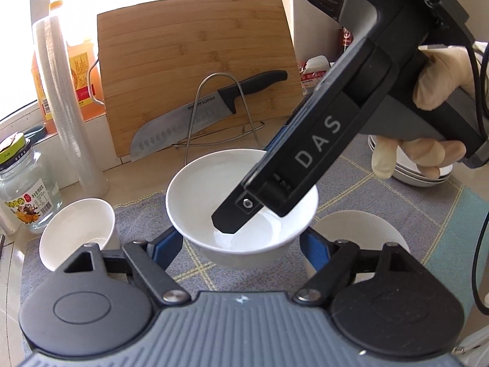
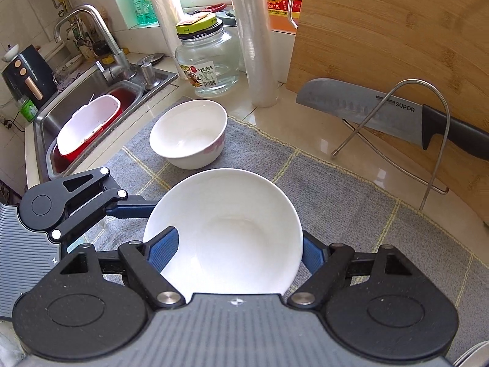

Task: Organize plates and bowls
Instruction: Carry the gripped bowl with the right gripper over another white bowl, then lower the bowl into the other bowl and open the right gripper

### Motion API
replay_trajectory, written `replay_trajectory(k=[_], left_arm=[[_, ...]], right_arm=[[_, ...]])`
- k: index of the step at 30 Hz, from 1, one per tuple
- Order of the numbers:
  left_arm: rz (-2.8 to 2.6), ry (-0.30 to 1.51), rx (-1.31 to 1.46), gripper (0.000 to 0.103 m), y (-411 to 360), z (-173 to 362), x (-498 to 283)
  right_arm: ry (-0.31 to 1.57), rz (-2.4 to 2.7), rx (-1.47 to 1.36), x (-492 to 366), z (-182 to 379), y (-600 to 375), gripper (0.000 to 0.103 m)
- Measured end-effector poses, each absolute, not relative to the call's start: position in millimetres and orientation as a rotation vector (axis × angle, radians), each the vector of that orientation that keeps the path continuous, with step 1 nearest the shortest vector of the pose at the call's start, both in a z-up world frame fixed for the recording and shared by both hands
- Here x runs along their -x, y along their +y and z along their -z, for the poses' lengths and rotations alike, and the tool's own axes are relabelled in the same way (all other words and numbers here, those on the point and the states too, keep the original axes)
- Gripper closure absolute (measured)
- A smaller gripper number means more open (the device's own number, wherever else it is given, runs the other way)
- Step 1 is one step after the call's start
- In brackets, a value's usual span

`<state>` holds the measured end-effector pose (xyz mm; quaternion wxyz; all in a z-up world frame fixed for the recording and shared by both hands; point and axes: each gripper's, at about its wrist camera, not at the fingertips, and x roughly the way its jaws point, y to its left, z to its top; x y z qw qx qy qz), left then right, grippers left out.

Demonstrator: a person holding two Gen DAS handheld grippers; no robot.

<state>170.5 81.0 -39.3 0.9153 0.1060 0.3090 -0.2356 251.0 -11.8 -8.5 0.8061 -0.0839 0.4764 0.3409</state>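
A white bowl is held above the grey mat. My right gripper is shut on its rim: the left blue pad lies inside the bowl, the right pad outside. In the left wrist view the right gripper's finger dips into the bowl. My left gripper is open, its blue pads spread on either side under the bowl. A second white bowl stands on the mat, a third at the right.
A cutting board leans at the back with a knife on a wire rack. A glass jar, film rolls, bottles, stacked plates and a sink surround the mat.
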Motion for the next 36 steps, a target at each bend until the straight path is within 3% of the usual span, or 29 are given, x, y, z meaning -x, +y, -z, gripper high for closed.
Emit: replay_trajectory(k=[19,36], left_arm=[[0.581,0.626,-0.231,0.02,44,26,-130],[0.63,0.684,-0.245,0.02,26,44,-119]], right_arm=[[1.007,-0.648,0.148,-195,-5,-60,0.016],[1.069,-0.61,0.121,-175,18,-77,0.016]])
